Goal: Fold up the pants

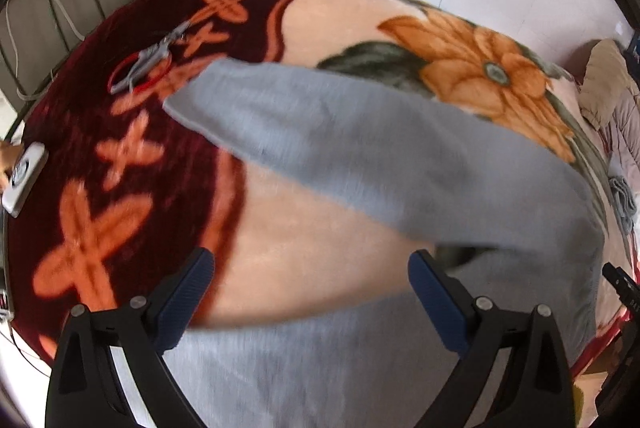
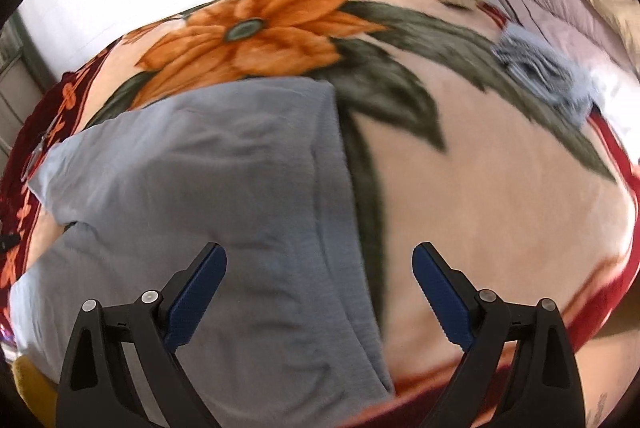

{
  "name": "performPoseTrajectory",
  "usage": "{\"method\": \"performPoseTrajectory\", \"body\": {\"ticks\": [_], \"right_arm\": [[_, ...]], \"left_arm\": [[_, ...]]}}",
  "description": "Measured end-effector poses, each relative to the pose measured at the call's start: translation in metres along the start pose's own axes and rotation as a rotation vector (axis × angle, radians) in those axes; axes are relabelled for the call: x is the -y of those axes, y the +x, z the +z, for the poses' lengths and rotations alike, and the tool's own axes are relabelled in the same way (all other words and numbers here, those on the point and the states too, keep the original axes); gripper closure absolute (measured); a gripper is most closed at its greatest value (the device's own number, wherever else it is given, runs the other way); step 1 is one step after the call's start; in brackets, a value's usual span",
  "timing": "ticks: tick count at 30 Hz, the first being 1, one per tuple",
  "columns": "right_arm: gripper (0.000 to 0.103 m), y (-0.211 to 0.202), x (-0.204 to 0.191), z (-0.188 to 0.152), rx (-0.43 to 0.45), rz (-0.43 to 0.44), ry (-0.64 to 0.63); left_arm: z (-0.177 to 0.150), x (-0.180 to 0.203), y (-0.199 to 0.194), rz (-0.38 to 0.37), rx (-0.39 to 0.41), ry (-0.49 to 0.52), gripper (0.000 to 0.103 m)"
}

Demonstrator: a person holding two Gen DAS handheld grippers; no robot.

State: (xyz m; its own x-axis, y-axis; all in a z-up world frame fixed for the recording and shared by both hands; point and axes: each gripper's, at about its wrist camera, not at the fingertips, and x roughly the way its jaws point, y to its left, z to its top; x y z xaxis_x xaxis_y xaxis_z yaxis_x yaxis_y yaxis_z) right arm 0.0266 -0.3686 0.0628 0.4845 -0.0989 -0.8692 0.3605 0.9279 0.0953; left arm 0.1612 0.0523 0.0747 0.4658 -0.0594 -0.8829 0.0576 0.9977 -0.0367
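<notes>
Floral blanket point(image 1: 320, 268) carries grey pants point(image 2: 208, 188) beneath both gaping grippers.

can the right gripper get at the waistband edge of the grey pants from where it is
Probably yes. The right gripper is open right above the pants, their edge runs between its fingers, and nothing lies on that part of the blanket.

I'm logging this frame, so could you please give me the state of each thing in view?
Grey pants: spread flat on the blanket, legs apart, unfolded.
Left gripper: jaws open, holding nothing.
Right gripper: jaws open, over the pants' edge.
Floral blanket: laid out flat.
Red-handled scissors: lying on the blanket.
</notes>
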Motion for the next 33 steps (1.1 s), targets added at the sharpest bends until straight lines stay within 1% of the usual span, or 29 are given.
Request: {"method": "performPoseTrajectory", "body": {"ticks": [5,9,11,14,17,19,20,22,24,25,26,27,28,29,30,33], "right_arm": [[0.007,-0.012,0.018,-0.037,-0.041,-0.012,0.002],[0.007,-0.017,0.029,-0.070,-0.069,-0.035,-0.016],[0.007,-0.017,0.034,-0.085,-0.085,-0.045,-0.014],[0.007,-0.013,0.042,-0.098,-0.105,-0.022,0.025],[0.007,-0.002,0.045,-0.102,-0.135,-0.006,0.055],[0.012,0.009,0.045,-0.102,-0.170,0.012,0.053],[0.012,0.011,0.045,-0.100,-0.179,0.014,0.051],[0.014,0.010,0.045,-0.097,-0.172,0.020,0.042],[0.025,0.007,0.042,-0.094,-0.161,0.041,0.031],[0.029,0.006,0.040,-0.093,-0.159,0.051,0.027],[0.043,0.004,0.038,-0.092,-0.155,0.074,0.019],[0.062,0.002,0.035,-0.091,-0.148,0.096,0.015],[0.072,-0.001,0.033,-0.090,-0.144,0.119,0.011],[0.089,-0.006,0.030,-0.088,-0.135,0.139,0.006],[0.094,-0.010,0.028,-0.087,-0.124,0.153,0.001],[0.096,-0.030,0.022,-0.075,-0.055,0.189,-0.016]], "left_arm": [[-0.041,0.002,-0.011,-0.029,-0.016,0.011,0.003],[-0.081,0.014,-0.021,-0.076,-0.032,0.026,0.003],[-0.099,0.022,-0.024,-0.086,-0.041,0.038,0.003],[-0.120,0.035,-0.026,-0.096,-0.066,0.059,0.003],[-0.137,0.045,-0.028,-0.109,-0.089,0.086,0.003],[-0.146,0.049,-0.029,-0.098,-0.087,0.109,0.003],[-0.150,0.051,-0.029,-0.088,-0.090,0.121,0.003],[-0.158,0.053,-0.030,-0.080,-0.094,0.138,0.003],[-0.163,0.054,-0.030,-0.073,-0.093,0.148,0.003],[-0.166,0.053,-0.030,-0.071,-0.093,0.149,0.003],[-0.168,0.052,-0.029,-0.069,-0.099,0.147,0.003],[-0.170,0.051,-0.028,-0.074,-0.105,0.142,0.003],[-0.171,0.050,-0.027,-0.084,-0.110,0.134,0.003],[-0.172,0.049,-0.027,-0.093,-0.112,0.128,0.003],[-0.173,0.048,-0.028,-0.111,-0.110,0.121,0.003],[-0.176,0.046,-0.033,-0.131,-0.092,0.129,0.003]]}}
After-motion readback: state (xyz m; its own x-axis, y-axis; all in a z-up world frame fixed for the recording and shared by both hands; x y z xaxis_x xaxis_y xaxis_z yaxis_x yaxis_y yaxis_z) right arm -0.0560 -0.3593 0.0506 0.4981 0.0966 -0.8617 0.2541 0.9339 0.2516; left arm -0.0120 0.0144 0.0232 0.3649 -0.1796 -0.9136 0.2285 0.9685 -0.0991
